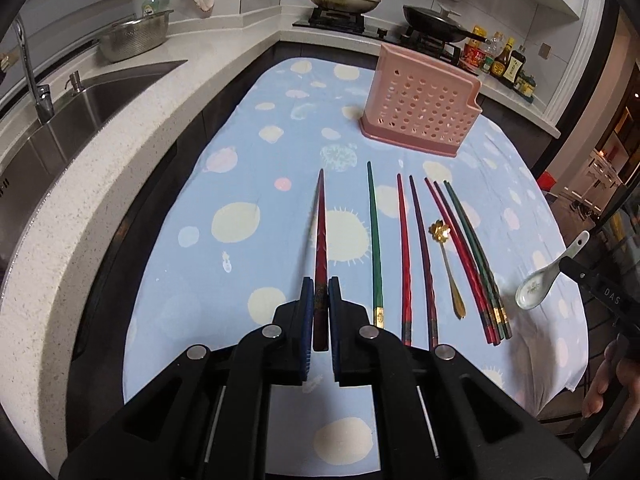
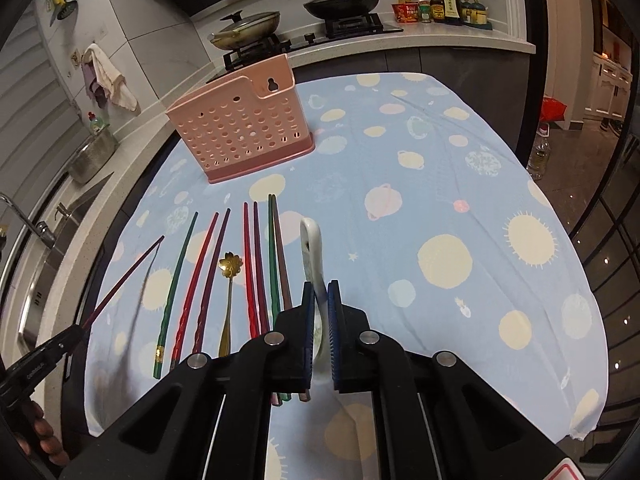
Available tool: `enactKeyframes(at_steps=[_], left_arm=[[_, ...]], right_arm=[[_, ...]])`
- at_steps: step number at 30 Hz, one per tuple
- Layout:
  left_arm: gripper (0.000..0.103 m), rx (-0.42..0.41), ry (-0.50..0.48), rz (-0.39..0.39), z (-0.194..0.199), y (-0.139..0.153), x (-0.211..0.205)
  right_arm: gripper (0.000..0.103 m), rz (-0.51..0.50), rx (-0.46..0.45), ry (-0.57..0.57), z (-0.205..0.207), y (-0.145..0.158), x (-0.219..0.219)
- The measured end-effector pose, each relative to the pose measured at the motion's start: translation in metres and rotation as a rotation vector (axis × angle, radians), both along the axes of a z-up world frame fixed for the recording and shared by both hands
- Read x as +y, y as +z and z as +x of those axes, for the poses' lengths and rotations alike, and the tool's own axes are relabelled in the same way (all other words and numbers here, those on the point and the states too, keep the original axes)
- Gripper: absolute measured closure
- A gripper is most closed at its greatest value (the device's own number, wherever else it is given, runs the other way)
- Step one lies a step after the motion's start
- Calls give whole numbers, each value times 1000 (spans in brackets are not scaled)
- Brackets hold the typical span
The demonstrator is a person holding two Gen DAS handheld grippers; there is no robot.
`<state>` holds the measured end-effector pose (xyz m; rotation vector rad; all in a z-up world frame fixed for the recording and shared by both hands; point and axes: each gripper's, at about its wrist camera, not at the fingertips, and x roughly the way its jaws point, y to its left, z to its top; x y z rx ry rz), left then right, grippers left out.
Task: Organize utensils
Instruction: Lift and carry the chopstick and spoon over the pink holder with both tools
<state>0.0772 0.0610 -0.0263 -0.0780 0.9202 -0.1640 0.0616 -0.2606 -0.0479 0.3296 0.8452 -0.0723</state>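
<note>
My left gripper is shut on the thick end of a dark red chopstick, held off the cloth and pointing away. In the right wrist view, my right gripper is shut on a white ceramic spoon, handle pointing forward, also lifted. On the blue spotted tablecloth lie a green chopstick, a red one, a purple one, a gold flower spoon and a bunch of several chopsticks. A pink perforated holder stands upright beyond them.
A white stone counter with a steel sink and tap runs along the left, with a metal colander behind it. Two lidded pans sit on the stove at the back, sauce bottles to its right. The table's right edge drops to the floor.
</note>
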Motion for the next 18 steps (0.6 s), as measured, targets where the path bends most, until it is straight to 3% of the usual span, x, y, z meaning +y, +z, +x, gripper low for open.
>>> enactKeyframes(at_steps=[10,18], left_arm=[[96,-128,4,-9,14,52,1],[96,-216,-31,-39,57,92,-11]], right_arm=[[97,9,-63,28,10,25,7],[97,32,-123,67,52,53,10]])
